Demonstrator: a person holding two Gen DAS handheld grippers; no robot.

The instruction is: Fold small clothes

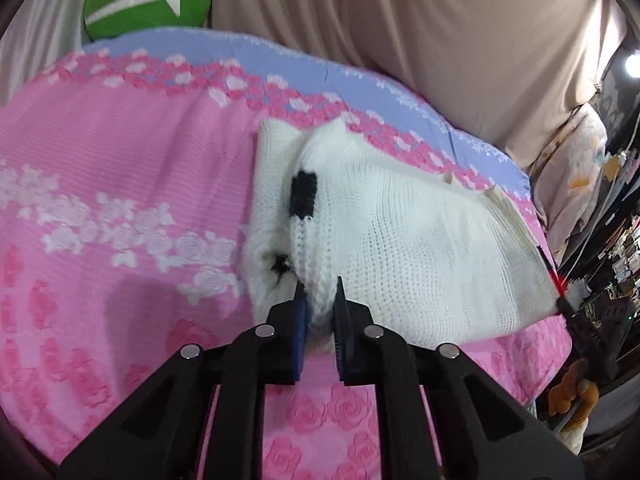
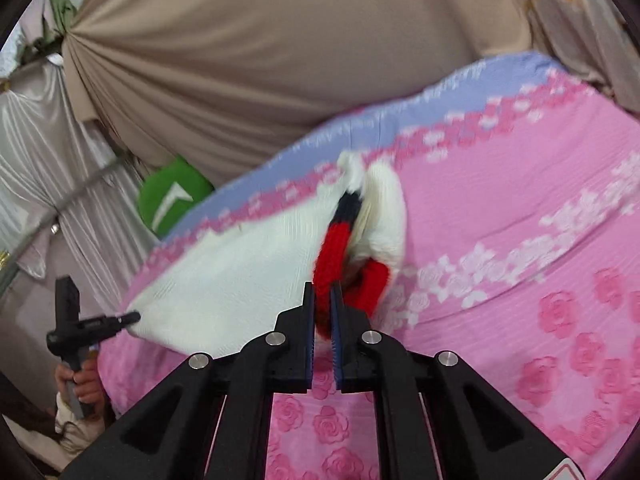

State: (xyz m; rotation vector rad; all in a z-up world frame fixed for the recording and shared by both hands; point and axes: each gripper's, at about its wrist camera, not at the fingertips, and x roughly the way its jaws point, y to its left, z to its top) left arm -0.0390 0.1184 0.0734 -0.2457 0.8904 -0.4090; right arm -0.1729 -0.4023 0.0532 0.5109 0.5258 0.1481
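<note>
A small white knit sweater (image 1: 400, 240) with black and red trim lies stretched across a pink rose-patterned bedspread (image 1: 120, 160). My left gripper (image 1: 319, 290) is shut on its white ribbed edge just below a black patch (image 1: 304, 194). In the right wrist view, my right gripper (image 2: 321, 288) is shut on the red ribbed cuff (image 2: 332, 256) of the sweater (image 2: 240, 272). Each gripper shows in the other's view: the right gripper (image 1: 562, 302) pinches the far right corner, and the left gripper (image 2: 134, 317), held by a hand (image 2: 82, 388), pinches the left corner.
The bedspread (image 2: 520, 240) has a lilac border at its far edge. A green cushion (image 1: 148, 0) lies beyond it against beige curtains (image 1: 400, 40). Cluttered shelves (image 1: 600, 220) and a brown soft toy (image 1: 572, 396) stand off the bed's right side.
</note>
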